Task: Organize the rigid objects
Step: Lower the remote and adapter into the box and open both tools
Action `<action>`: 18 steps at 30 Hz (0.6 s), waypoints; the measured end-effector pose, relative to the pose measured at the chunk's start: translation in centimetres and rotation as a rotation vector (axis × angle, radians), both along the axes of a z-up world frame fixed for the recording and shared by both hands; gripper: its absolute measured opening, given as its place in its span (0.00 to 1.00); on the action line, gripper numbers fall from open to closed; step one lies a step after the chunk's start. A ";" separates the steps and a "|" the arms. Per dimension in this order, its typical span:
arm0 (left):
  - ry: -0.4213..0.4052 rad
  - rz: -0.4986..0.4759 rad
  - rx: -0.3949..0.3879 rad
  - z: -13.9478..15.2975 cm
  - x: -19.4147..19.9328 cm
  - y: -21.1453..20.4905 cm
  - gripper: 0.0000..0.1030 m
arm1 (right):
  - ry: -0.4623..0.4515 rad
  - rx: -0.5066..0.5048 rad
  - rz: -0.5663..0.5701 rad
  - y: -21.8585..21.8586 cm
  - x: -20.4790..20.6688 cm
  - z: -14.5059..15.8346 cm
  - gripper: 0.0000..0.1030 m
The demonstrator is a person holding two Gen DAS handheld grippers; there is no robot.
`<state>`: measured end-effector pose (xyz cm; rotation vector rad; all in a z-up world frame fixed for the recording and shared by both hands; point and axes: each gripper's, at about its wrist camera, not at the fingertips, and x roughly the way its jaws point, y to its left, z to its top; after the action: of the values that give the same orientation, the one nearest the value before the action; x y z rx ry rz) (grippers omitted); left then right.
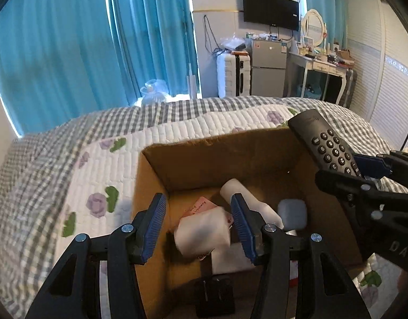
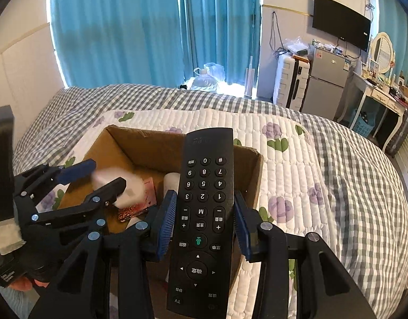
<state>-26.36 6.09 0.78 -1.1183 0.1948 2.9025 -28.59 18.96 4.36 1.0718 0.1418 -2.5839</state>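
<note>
The bed [image 2: 337, 186] carries everything here. It is covered with a grey-and-white checked sheet [image 2: 156, 98], and over that lies a white quilt [image 2: 291, 164] stitched in ribs and printed with purple flowers and green leaves. An open cardboard box [image 1: 204, 156] sits directly on the quilt, its flaps gone or folded out of sight, its brown walls upright. The quilt shows on all visible sides of the box, and the checked sheet runs beyond the quilt toward the bed's far edge.
</note>
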 end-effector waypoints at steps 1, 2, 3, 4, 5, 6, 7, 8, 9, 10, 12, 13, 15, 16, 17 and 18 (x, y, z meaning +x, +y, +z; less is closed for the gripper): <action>0.004 0.003 -0.017 0.4 0.2 0.0 0.52 | 0.001 -0.004 -0.001 0.1 0.3 0.2 0.40; 0.010 0.002 -0.026 0.9 0.6 0.0 0.52 | 0.002 -0.007 -0.002 0.1 0.7 0.4 0.40; 0.017 -0.004 -0.029 1.4 1.0 -0.1 0.52 | 0.003 -0.009 -0.002 0.1 0.9 0.6 0.40; 0.022 -0.008 -0.028 1.7 1.4 -0.3 0.52 | 0.004 -0.011 -0.001 0.0 1.1 0.7 0.40; 0.027 -0.007 -0.029 2.0 1.7 -0.5 0.52 | 0.004 -0.013 0.000 0.0 1.4 0.9 0.40; 0.033 -0.002 -0.032 2.3 2.2 -0.7 0.52 | 0.004 -0.015 0.001 0.0 1.5 1.0 0.40; 0.037 0.001 -0.033 2.6 2.5 -0.9 0.52 | 0.000 -0.017 0.005 -0.2 1.7 1.0 0.40; 0.040 0.006 -0.030 2.7 2.7 -1.2 0.52 | -0.004 -0.017 0.009 -0.4 1.9 0.9 0.40; 0.042 0.008 -0.024 2.8 3.0 -1.5 0.52 | -0.010 -0.019 0.014 -0.6 2.0 0.7 0.40; 0.043 0.011 -0.018 2.8 3.2 -1.9 0.52 | -0.017 -0.019 0.019 -0.9 2.0 0.4 0.40; 0.041 0.017 -0.013 2.6 3.4 -2.4 0.52 | -0.032 -0.017 0.026 -1.5 1.9 -0.3 0.40; 0.041 0.021 -0.013 2.5 3.3 -2.6 0.52 | -0.040 -0.016 0.029 -1.8 1.6 -0.6 0.40; 0.036 0.025 -0.011 2.1 3.1 -3.0 0.52 | -0.061 -0.002 0.027 -2.4 0.7 -1.6 0.40; 0.033 0.027 -0.009 1.9 3.0 -3.1 0.52 | -0.071 0.016 0.021 -2.7 0.1 -2.2 0.40; 0.032 0.030 -0.007 1.7 2.9 -3.2 0.52 | -0.077 0.034 0.016 -3.1 -0.5 -2.7 0.40; 0.030 0.034 -0.004 1.4 2.7 -3.3 0.52 | -0.080 0.044 0.012 -3.2 -0.9 -3.0 0.40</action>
<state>-23.63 2.79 2.21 -1.0898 0.1852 2.9510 -29.54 15.72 1.36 1.1841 0.1856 -2.5340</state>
